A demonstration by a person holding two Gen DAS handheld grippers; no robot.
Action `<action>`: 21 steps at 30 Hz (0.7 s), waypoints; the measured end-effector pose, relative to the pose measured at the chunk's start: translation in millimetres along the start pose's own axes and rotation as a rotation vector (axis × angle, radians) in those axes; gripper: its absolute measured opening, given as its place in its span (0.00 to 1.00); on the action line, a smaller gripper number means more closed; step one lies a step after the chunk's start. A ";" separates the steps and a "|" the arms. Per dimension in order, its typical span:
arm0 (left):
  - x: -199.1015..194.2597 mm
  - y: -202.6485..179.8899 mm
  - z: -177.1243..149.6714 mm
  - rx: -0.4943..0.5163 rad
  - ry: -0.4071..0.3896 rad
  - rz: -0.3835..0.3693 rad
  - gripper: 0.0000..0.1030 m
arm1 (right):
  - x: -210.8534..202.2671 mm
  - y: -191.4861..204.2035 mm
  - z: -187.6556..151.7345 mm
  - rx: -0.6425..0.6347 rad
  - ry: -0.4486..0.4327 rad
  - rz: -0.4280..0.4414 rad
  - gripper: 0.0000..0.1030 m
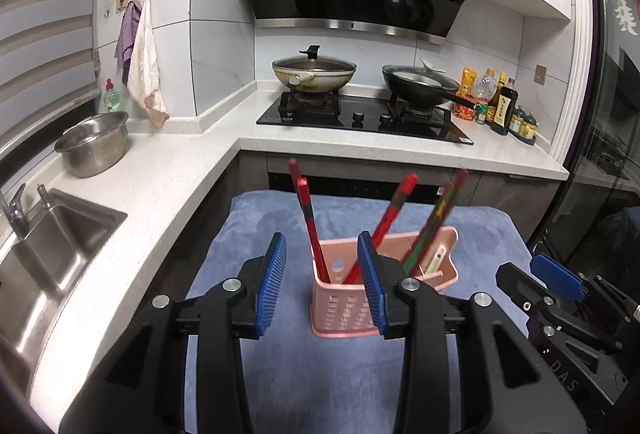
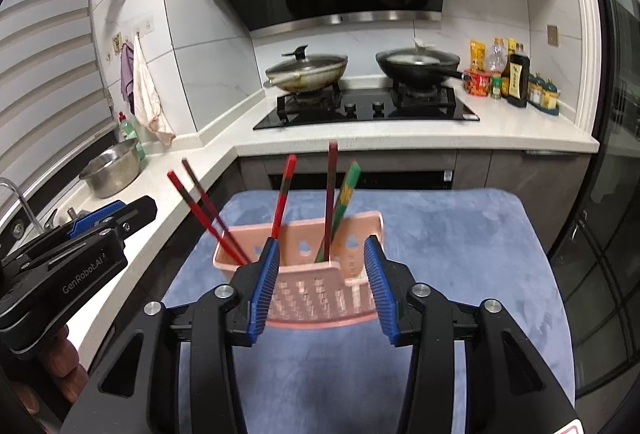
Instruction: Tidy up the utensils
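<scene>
Now, from the left wrist view, the left gripper [image 1: 326, 284] hangs with its jaws parted and nothing between the blue pads [image 1: 274, 280] — released, not grasping. Just ahead of it the pink holder [image 1: 344, 308] stands upright on the blue mat [image 1: 248, 226], roughly midway between the mat's left and right edges and toward its near half. Chopsticks [image 1: 306, 212] lean out of it: a red pair in the left compartment, another red one [image 1: 394, 210] toward the middle, a green-and-red pair [image 1: 434, 220] on the right. A pale utensil [image 1: 434, 260] — spoon or scoop, I cannot tell which — lies low in the right compartment. The right gripper [image 1: 554, 280] shows at the mat's right edge, clear of the holder.

From the right wrist view, the right gripper [image 2: 326, 286] is likewise parted and empty, its pads either side of the holder's [image 2: 316, 298] near wall in the picture, though not pressing on it as far as I can see. The red pair [image 2: 206, 212] tilts hard toward the mat's left edge; the other sticks [image 2: 332, 198] stand nearly upright. The left gripper [image 2: 102, 220] sits off the mat's left edge, over the white counter [image 2: 132, 202].

The sorting looks about done, so the step in hand is probably backing away. To do it well, draw both grippers straight back and slightly up, keeping the jaws parted — the holder looks light and the sticks top-heavy, so a brush against the near wall or the slanting red pair could tip it all.
</scene>
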State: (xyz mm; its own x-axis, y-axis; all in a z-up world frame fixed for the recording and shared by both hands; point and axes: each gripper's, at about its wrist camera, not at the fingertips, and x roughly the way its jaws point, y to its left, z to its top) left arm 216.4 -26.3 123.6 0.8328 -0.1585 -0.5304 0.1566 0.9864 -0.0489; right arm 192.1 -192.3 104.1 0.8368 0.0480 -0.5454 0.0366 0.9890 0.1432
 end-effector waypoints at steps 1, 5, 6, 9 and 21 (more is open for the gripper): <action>-2.8 0.1 -4.2 -0.001 0.005 0.001 0.34 | -3.6 0.1 -4.0 -0.004 0.003 -0.009 0.42; -10.0 0.5 -17.7 -0.003 0.023 0.002 0.36 | -15.9 1.9 -17.0 -0.026 0.006 -0.037 0.42; -12.2 0.4 -22.0 -0.002 0.028 0.004 0.36 | -19.7 2.2 -21.2 -0.029 0.008 -0.042 0.42; -17.7 -0.8 -34.4 0.002 0.043 0.007 0.39 | -27.1 2.3 -31.9 -0.031 0.020 -0.044 0.42; -33.9 -2.8 -71.6 0.008 0.097 0.011 0.48 | -46.2 0.3 -73.0 -0.003 0.069 -0.061 0.46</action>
State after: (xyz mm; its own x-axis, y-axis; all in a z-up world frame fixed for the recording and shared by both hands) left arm 149.8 -20.7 81.0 0.7795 -0.1420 -0.6101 0.1519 0.9877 -0.0358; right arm 113.5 -183.9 69.1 0.7931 -0.0025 -0.6091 0.0844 0.9908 0.1058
